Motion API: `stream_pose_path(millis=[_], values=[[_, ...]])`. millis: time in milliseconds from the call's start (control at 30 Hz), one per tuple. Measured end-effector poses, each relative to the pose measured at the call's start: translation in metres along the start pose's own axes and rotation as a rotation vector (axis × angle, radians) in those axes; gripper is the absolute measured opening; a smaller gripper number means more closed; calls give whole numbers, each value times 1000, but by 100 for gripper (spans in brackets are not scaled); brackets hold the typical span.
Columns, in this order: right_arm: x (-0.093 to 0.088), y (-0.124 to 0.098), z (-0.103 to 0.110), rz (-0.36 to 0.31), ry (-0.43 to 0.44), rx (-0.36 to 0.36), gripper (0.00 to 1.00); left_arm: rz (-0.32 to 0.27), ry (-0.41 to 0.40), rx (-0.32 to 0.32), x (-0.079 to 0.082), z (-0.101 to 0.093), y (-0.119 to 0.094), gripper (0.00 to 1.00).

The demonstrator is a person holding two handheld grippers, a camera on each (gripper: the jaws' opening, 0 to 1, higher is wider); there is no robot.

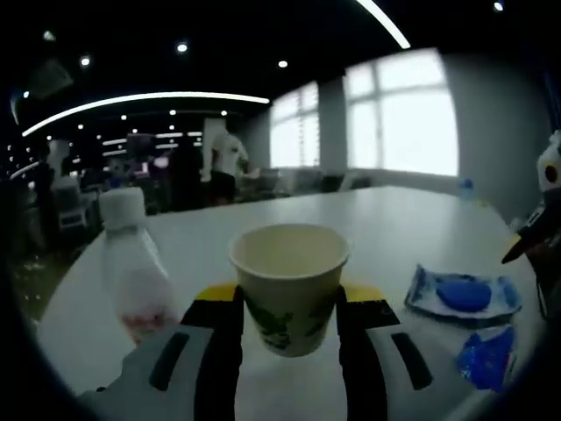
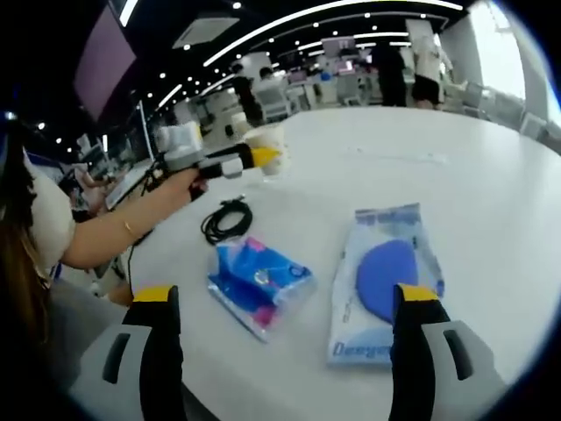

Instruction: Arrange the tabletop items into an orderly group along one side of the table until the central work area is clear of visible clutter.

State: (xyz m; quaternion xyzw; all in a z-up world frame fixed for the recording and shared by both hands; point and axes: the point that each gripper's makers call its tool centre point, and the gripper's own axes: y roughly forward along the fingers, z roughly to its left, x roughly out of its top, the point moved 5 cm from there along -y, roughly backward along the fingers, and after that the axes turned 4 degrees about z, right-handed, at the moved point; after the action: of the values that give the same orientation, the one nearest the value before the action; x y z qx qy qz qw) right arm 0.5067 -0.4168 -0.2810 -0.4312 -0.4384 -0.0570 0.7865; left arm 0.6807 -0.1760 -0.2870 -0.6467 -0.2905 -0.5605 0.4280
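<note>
Clenched in the left gripper (image 1: 289, 329) sat a paper cup (image 1: 289, 285), bottle (image 1: 131, 272) at nine o'clock; right gripper (image 2: 285, 333) stood released over two packets (image 2: 259, 285).

Dim room, glaring windows (image 1: 403, 114), ceiling lights, fisheye-warped edges

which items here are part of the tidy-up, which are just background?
Job items:
paper cup, held between the left gripper jaws
bottle
blue wipes pack
small blue packet
black cable

Background:
office chairs
windows
</note>
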Motion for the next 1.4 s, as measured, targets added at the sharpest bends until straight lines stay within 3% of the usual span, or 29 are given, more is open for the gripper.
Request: stream_pose_path(millis=[400,667,1400], values=[[-5,2,-3,31,6,-11,99,39,-9,78,-21,12,16,39],[-10,4,-3,62,-8,-13,99,32,-25,91,-27,13,22,39],[-13,6,-5,81,13,-22,98,85,-27,139,-48,21,33,40]])
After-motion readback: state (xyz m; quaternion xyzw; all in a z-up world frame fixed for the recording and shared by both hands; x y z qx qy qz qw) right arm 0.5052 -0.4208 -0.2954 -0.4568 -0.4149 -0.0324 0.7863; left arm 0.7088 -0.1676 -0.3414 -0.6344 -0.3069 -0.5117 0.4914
